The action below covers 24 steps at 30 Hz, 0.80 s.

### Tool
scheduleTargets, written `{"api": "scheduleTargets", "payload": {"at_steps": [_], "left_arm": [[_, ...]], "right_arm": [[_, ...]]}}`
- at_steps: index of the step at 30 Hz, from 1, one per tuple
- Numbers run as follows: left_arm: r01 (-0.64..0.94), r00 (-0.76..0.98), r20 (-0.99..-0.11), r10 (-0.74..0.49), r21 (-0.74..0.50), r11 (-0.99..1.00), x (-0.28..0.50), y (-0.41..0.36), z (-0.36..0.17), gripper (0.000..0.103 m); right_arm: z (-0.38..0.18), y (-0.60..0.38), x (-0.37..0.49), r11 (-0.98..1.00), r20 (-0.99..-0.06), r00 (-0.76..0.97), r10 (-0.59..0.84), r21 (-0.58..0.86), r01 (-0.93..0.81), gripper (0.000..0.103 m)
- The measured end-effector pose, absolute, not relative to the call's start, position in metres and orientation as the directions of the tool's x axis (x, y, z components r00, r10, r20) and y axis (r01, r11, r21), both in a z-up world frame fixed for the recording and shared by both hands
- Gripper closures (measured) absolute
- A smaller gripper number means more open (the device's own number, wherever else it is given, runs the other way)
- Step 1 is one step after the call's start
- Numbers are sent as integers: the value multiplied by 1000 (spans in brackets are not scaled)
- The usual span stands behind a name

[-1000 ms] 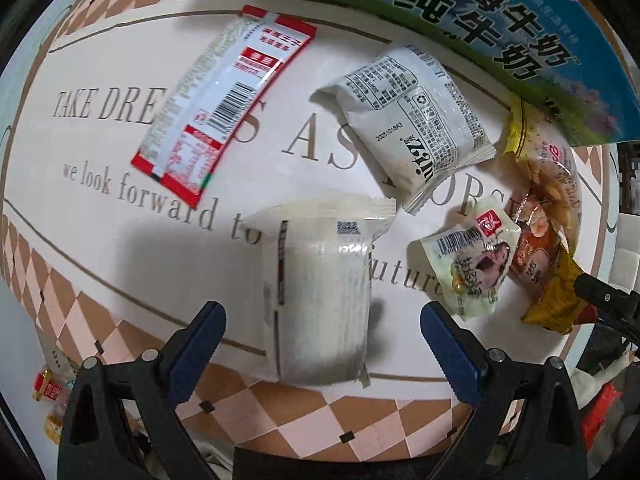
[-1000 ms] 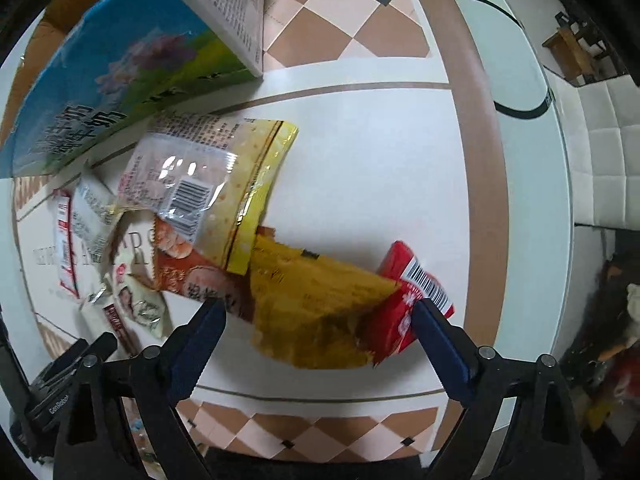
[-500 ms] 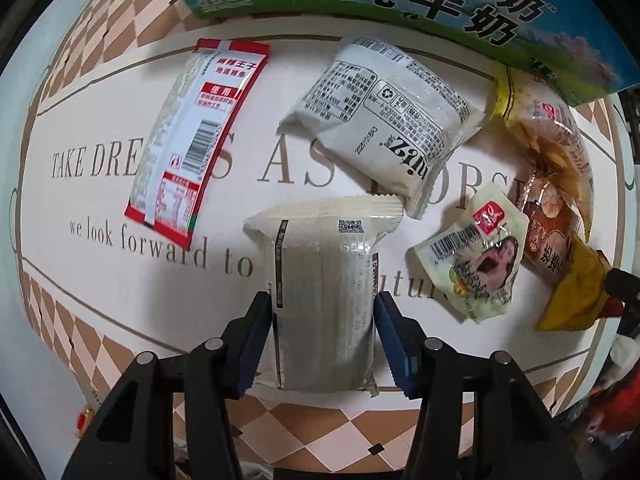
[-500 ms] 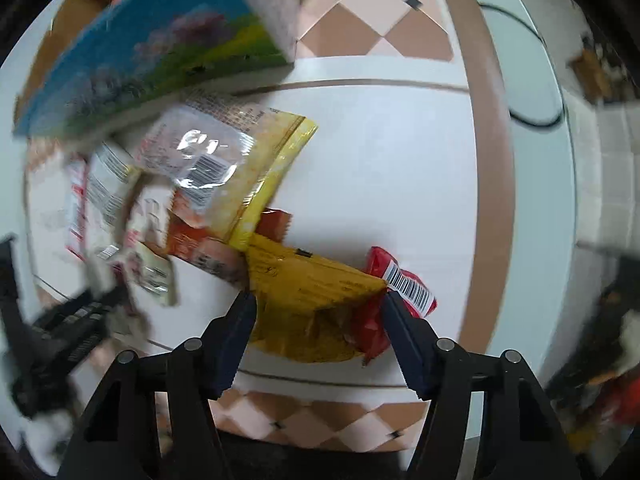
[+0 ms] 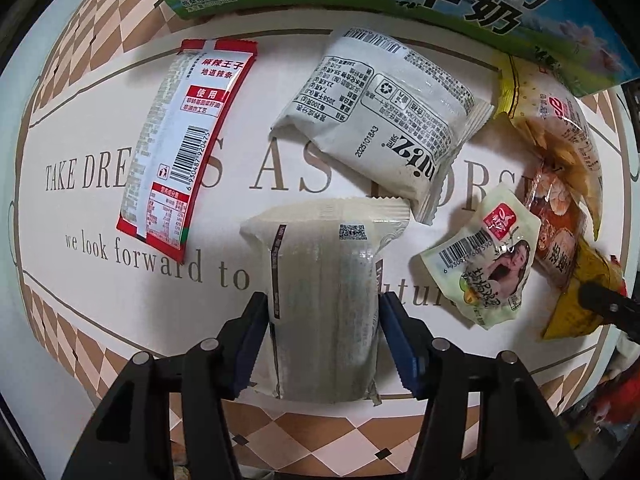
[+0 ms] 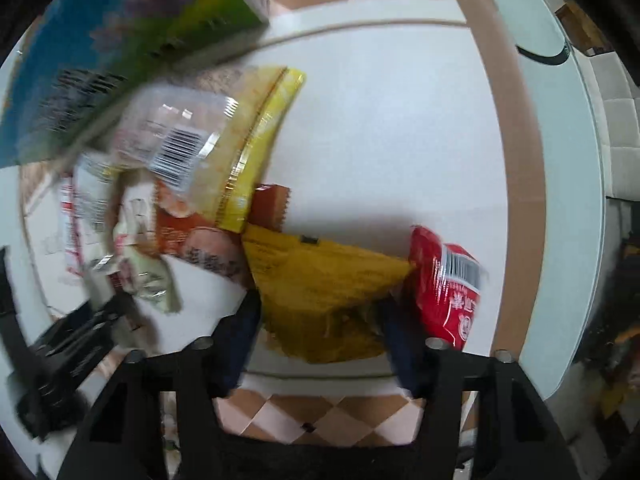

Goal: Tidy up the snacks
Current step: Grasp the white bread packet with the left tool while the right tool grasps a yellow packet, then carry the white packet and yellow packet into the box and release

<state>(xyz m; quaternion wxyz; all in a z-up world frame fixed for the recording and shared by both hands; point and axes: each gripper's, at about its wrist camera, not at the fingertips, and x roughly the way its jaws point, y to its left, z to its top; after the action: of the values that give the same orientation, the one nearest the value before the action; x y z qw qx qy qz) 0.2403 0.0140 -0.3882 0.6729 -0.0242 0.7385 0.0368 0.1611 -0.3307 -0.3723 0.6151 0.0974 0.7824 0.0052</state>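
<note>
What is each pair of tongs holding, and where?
Left tongs: cream packet, by its long sides, lower half. Right tongs: yellow packet, by its near end.

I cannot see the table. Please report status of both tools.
Left tool shut on cream packet. Right tool shut on yellow packet; red packet touches it.

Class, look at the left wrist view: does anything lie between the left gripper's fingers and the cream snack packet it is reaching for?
Nothing visible does. The cream snack packet sits directly between the left gripper's blue fingers, which have just been closing and now press its sides. The other snacks lie farther off, apart from the fingers.
</note>
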Motion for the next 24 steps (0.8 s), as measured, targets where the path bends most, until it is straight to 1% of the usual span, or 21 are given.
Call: {"api": "scheduleTargets", "payload": {"at_steps": [1, 2, 4, 6, 8, 11, 18, 19, 20, 24], "left_arm": [[-85, -93, -996, 12, 20, 996, 241, 11, -391, 47], [-84, -92, -996, 10, 17, 996, 241, 10, -392, 47], [-81, -89, -996, 6, 13, 997, 242, 10, -395, 46], [-76, -90, -996, 6, 13, 997, 242, 10, -399, 42], [-89, -95, -995, -11, -2, 996, 242, 13, -403, 42], [-96, -103, -994, -26, -16, 995, 241, 19, -404, 42], [-87, -110, -994, -25, -15, 996, 244, 22, -410, 42], [-88, -107, -994, -29, -20, 996, 243, 22, -410, 45], [-83, -105, -994, -26, -17, 996, 241, 20, -408, 45], [-89, -93, -995, -22, -14, 996, 239, 20, -395, 46]], "right_arm": [[-374, -329, 160, 983, -964, -221, 151, 123, 134, 46], [-372, -327, 160, 985, -966, -215, 147, 122, 125, 50], [-368, -322, 157, 988, -962, -229, 147, 129, 89, 53], [-370, -315, 151, 988, -955, -256, 152, 140, 67, 53], [-373, -310, 148, 990, -953, -268, 143, 134, 53, 51], [-377, -310, 147, 989, -952, -272, 144, 127, 78, 47], [-380, -300, 144, 993, -956, -272, 112, 101, 56, 46], [-380, -298, 141, 994, -957, -269, 110, 100, 53, 47], [-381, -292, 135, 994, -957, -266, 112, 102, 50, 50], [-379, -275, 127, 991, -956, -264, 129, 120, 52, 54]]}}
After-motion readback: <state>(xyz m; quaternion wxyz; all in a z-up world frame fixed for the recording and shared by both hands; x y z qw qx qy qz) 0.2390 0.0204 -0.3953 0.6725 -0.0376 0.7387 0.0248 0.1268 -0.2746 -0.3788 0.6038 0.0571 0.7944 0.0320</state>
